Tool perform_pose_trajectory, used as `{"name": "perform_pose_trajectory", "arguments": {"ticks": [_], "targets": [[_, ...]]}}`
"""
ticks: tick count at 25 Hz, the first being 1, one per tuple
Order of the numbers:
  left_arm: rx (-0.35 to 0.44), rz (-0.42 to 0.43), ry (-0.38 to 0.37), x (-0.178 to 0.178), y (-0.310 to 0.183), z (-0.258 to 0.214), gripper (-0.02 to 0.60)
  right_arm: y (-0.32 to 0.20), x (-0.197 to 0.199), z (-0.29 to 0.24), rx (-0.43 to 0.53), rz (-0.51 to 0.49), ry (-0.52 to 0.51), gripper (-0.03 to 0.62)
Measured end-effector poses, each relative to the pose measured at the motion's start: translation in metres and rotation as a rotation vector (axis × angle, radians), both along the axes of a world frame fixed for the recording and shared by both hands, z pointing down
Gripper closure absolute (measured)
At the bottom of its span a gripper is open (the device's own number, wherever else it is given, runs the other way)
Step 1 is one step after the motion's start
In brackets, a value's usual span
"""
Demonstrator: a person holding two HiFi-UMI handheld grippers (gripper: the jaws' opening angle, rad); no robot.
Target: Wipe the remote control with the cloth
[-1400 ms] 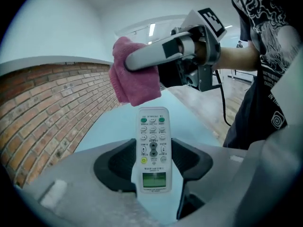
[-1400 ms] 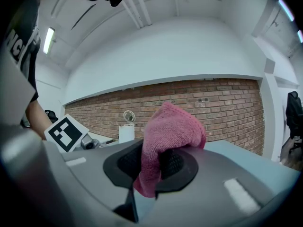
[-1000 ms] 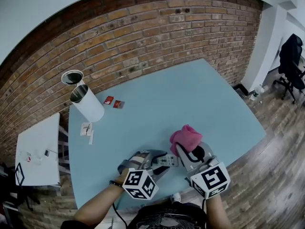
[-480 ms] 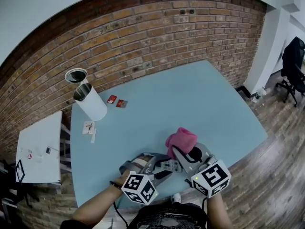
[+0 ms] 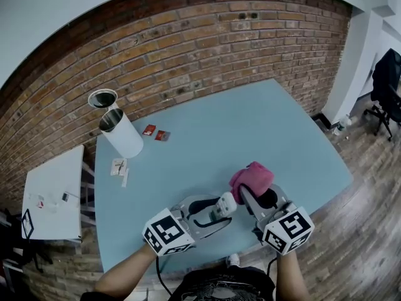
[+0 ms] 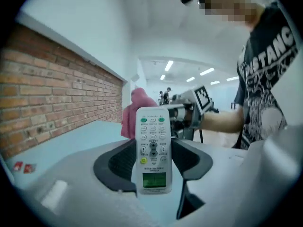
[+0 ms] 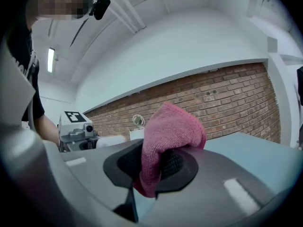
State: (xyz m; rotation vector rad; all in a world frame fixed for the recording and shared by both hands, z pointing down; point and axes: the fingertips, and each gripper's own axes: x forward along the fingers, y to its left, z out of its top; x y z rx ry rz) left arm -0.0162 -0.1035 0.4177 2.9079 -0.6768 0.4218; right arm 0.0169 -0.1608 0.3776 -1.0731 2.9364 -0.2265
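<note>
I hold the remote control (image 6: 153, 145) clamped in the left gripper (image 5: 212, 213) jaws, long axis pointing outward; the right gripper (image 5: 258, 199) jaws pinch the cloth (image 7: 165, 136) just beside its tip, seemingly not touching.

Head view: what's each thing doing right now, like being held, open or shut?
remote control: gripped at its lower end, buttons facing the left gripper's camera.
left gripper: jaws shut on the remote control.
cloth: bunched up, pinched between jaws.
right gripper: jaws shut on the cloth.
white canister: open at the top, on the table.
</note>
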Motion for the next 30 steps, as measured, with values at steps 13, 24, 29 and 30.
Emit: {"name": "perform_pose_trajectory", "arguments": {"ticks": [13,24,29,30], "targets": [[-0.353,-0.180,0.728,-0.061,-0.054,-0.068,0.348,0.043,-0.048,0.038,-0.080,-0.188,0.045,0.531],[-0.438,-0.327,0.998,-0.097,-0.085,-0.074,0.348,0.073,-0.081,0.037,-0.061,-0.339,0.064,0.531],[-0.481,-0.260,1.077,-0.091,-0.080,-0.082,0.348,0.074,-0.085,0.042,-0.069,-0.353,0.088,0.531],[-0.484,-0.246,1.084,-0.090,-0.078,-0.084,0.348,0.074,-0.085,0.044,-0.071,-0.354,0.092,0.531]]}}
